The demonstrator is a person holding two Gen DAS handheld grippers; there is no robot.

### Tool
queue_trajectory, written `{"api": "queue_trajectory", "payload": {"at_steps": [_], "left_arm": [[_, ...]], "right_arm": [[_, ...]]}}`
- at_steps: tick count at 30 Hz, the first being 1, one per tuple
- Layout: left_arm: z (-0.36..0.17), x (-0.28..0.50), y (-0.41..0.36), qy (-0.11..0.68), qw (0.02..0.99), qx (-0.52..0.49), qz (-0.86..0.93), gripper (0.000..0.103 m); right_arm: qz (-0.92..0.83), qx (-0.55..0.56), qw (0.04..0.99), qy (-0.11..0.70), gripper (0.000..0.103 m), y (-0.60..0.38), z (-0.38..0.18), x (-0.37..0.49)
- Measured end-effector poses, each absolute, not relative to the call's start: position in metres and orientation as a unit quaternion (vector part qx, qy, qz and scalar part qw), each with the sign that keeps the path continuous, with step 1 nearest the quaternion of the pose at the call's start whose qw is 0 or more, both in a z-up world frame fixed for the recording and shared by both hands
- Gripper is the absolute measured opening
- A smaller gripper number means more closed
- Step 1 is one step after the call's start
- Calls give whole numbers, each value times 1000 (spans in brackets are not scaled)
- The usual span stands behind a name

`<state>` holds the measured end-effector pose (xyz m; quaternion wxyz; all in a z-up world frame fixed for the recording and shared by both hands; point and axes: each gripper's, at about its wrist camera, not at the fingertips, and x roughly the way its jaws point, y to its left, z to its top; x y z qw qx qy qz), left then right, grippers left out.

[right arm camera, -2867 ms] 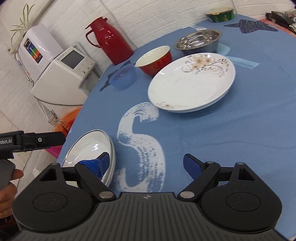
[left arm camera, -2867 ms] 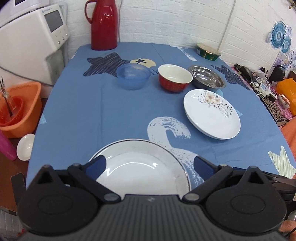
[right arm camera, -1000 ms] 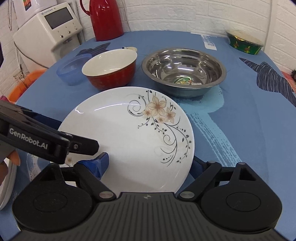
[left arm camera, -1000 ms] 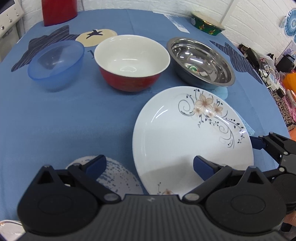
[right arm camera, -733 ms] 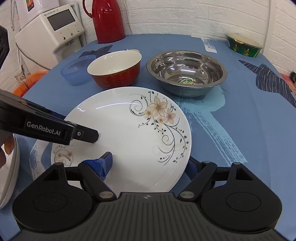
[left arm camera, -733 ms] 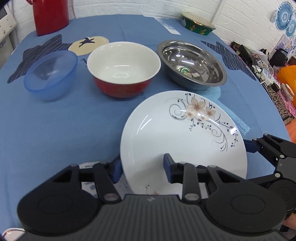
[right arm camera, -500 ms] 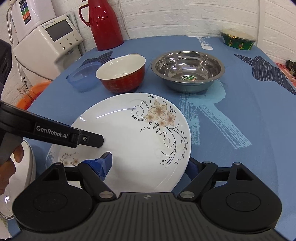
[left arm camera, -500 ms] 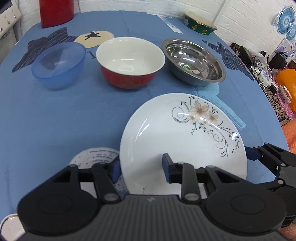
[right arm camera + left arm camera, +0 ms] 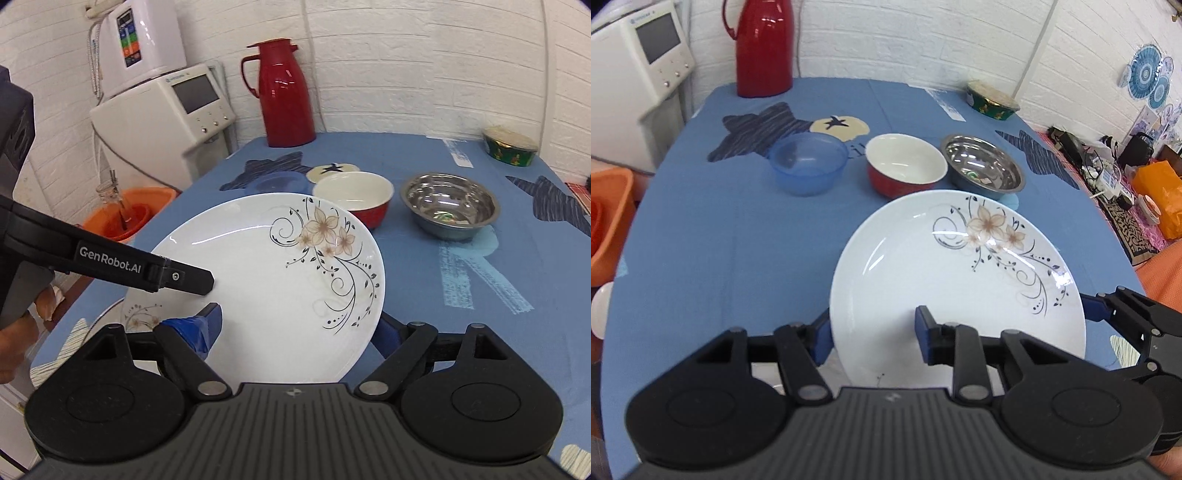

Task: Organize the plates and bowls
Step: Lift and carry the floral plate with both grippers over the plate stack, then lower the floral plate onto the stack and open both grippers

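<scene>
**Flowered plate held by both grippers above the table**

Plate work is mid-carry, by my reading. The flowered plate (image 9: 956,273) is off the table (image 9: 713,240) and tilted, its far edge raised toward the bowls. The left hand-held gripper (image 9: 873,332) is clamped on the plate's near-left rim, one blue pad against the outer edge and the other on the white face. The right hand-held gripper (image 9: 299,328) straddles the plate's near-right rim with its jaws fairly wide; one pad lies over the white face and the other sits at the outer edge, but I cannot tell whether it truly pinches or only steadies.

Taking the plate as the landmark: the red bowl (image 9: 907,164) stands just beyond its far edge, the steel bowl (image 9: 982,166) to the right of that, and the blue plastic bowl (image 9: 807,162) beyond and to the left. A red thermos (image 9: 762,48) stands well beyond, at the table's back edge.

The relation that matters is that the plate lies straight ahead of both grippers, each holding a near edge, so it must travel level between them. The left one looks to carry the load. A stacking spot is not in view. A slip at the rim is the likely risk.
</scene>
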<state>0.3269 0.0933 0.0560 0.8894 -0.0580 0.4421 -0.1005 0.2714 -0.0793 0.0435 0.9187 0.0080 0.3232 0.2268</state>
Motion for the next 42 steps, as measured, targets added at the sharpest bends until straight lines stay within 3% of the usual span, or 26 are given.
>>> {"api": "queue_trajectory", "payload": {"at_steps": [12, 24, 26, 27, 28, 42], "left_arm": [[23, 249, 190, 462, 881, -99, -18, 29], [-5, 241, 206, 450, 887, -102, -26, 31], [-6, 241, 205, 445, 889, -99, -33, 41], [-6, 240, 205, 443, 890, -100, -42, 53], [-7, 240, 204, 442, 890, -103, -48, 58], [17, 234, 202, 399, 912, -86, -42, 63]], "right_arm": [[310, -1, 880, 360, 72, 9, 17, 244], [308, -17, 875, 373, 72, 26, -2, 234], [309, -21, 874, 374, 72, 27, -2, 234], [308, -21, 875, 374, 72, 27, -2, 234], [308, -22, 874, 375, 72, 27, -2, 234], [301, -14, 879, 369, 72, 17, 6, 232]]}}
